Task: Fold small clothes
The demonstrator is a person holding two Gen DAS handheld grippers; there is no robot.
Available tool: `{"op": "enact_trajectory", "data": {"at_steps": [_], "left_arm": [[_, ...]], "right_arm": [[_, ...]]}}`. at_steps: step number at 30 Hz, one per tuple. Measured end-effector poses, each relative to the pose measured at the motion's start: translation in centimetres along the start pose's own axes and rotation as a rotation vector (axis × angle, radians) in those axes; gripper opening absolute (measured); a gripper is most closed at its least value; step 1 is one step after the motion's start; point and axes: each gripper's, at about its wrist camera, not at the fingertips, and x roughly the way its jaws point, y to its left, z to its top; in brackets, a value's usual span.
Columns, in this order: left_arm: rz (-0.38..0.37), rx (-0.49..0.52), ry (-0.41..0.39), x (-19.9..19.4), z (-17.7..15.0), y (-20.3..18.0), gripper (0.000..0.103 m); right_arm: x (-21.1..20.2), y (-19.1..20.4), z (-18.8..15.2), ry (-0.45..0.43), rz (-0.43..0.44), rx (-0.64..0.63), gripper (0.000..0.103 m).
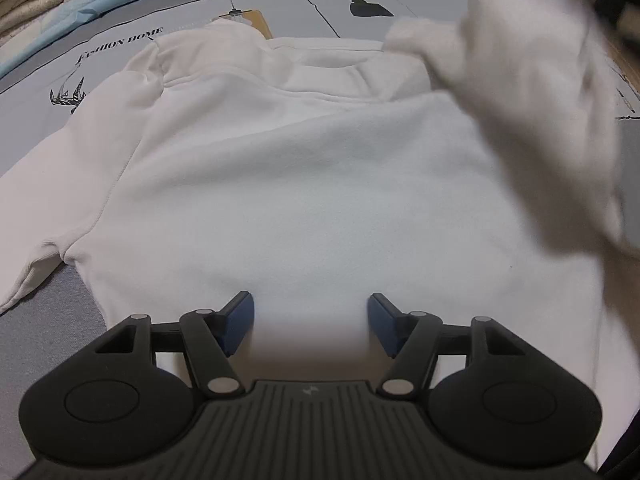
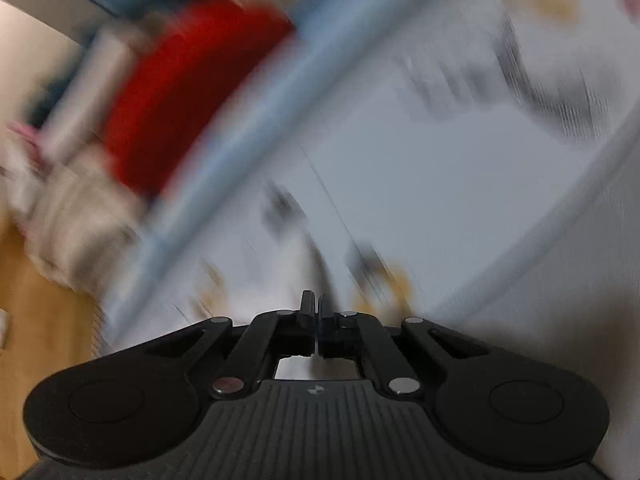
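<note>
The white hoodie [image 1: 304, 184] is lying spread flat on the printed sheet [image 1: 192, 12], its hem reaching the left gripper [image 1: 311, 322], whose jaws are standing wide and empty above it. One sleeve [image 1: 532, 112] is hanging lifted and blurred at the right edge. The right gripper [image 2: 315, 312] is pinched fully together, holding nothing visible.

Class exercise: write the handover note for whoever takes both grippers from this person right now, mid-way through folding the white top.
Left gripper: open, hovering over the lower body of the white top, holding nothing.
Right gripper: shut; nothing visible between its fingers, view badly blurred.
The top lies spread on the printed sheet. One sleeve is lifted and blurred at its right side; the other sleeve lies flat.
Done: garment spread.
Left: both sleeves, then the body fold.
</note>
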Motion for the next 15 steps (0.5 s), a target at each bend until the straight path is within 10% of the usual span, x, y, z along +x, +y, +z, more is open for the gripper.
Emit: {"op": "enact_trajectory", "data": {"at_steps": [3,6,8,11,15], "left_arm": [[-0.001,0.000,0.001,0.0,0.0,0.1,0.069],[0.002,0.003,0.000,0.0,0.1,0.0,0.070],[0.004,0.005,0.001,0.0,0.0,-0.1,0.070],[0.000,-0.001,0.005,-0.1,0.1,-0.1,0.071],[-0.010,-0.001,0.010,0.1,0.2,0.1,0.072]], "right_arm": [[-7.0,3.8,1.1,-0.420,0.082,-0.228,0.000],[-11.1,3.8,0.7,-0.748,-0.096,-0.291,0.000],[-9.9,1.9,1.6,-0.704,-0.286,-0.252,0.000],[-5.2,-3.9,3.4,-0.388,-0.637,-0.097,0.006],[-4.6,-11.9,3.7,-0.187,-0.571,0.311,0.006]]}}
